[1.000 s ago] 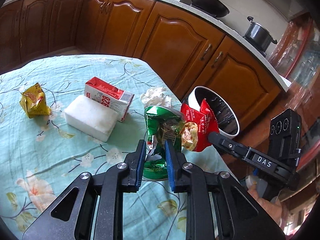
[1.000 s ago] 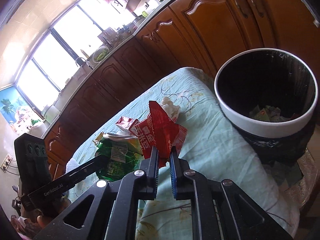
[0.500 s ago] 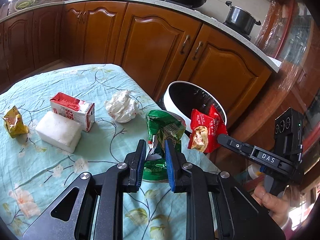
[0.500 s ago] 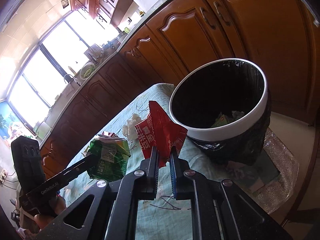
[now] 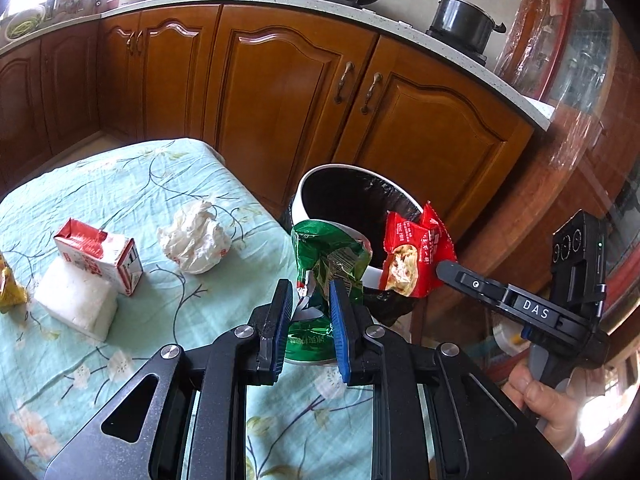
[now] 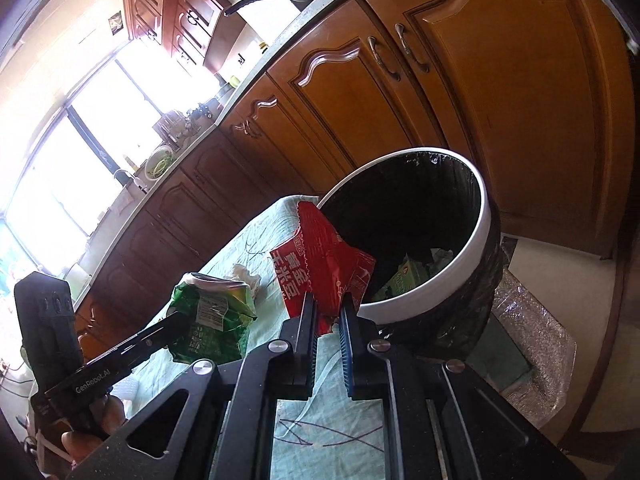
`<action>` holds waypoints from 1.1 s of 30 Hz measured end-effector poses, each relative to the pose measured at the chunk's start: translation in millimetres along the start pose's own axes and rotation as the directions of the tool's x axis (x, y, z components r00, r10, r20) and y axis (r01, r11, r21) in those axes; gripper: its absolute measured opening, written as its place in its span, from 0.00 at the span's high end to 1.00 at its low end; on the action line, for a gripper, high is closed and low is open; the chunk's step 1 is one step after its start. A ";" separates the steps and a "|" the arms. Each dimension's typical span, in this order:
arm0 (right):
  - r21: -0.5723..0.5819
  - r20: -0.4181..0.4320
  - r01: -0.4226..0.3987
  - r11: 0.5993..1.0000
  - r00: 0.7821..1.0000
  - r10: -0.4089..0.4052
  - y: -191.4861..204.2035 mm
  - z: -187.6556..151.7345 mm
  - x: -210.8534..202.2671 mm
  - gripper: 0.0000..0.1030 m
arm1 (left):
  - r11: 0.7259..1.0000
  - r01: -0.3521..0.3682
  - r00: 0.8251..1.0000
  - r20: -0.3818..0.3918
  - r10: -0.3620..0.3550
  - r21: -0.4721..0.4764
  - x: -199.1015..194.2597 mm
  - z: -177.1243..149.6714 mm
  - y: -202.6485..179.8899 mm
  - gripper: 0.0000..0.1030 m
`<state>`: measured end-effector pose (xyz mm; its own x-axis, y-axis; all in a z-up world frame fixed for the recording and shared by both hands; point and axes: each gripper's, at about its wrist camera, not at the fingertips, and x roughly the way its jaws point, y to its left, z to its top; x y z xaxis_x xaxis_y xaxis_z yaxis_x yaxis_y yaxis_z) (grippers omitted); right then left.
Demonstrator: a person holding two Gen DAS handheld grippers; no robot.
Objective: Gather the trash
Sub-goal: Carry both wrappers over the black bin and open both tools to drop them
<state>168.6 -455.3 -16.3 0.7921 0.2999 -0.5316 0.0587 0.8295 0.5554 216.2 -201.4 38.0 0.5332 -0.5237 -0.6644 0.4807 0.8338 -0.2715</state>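
Roughly halfway, by the look of it. A green wrapper is pinched in the left tool just short of the bin, a red wrapper clamped in the right tool at its rim. Some trash is already inside. Left behind the bin on the surface: crumpled tissue, carton, white block.

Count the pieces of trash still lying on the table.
4: a crumpled tissue, a red-and-white carton, a white block against the carton, and a yellow wrapper at the left edge. More may lie out of view.
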 end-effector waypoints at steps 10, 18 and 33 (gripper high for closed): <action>-0.009 0.025 0.052 0.999 0.998 -0.052 -14.5 23.9 2.4 0.90 | 0.998 0.006 1.000 -0.001 -0.006 0.059 29.4 34.2 -25.2 0.83; -0.036 0.017 0.094 0.995 0.996 -0.093 -19.3 37.3 11.9 0.90 | 0.996 -0.012 1.000 -0.012 0.013 0.093 58.0 54.6 -38.8 0.83; -0.053 -0.031 0.142 0.989 0.989 -0.143 -29.7 45.0 31.4 0.90 | 0.993 -0.019 0.996 -0.082 0.029 0.120 111.9 69.5 -58.4 0.83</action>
<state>219.1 -491.7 -20.8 0.7564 0.1923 -0.6251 0.1381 0.8873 0.4401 296.2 -320.9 27.9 0.4880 -0.4832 -0.7269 0.5507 0.8166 -0.1731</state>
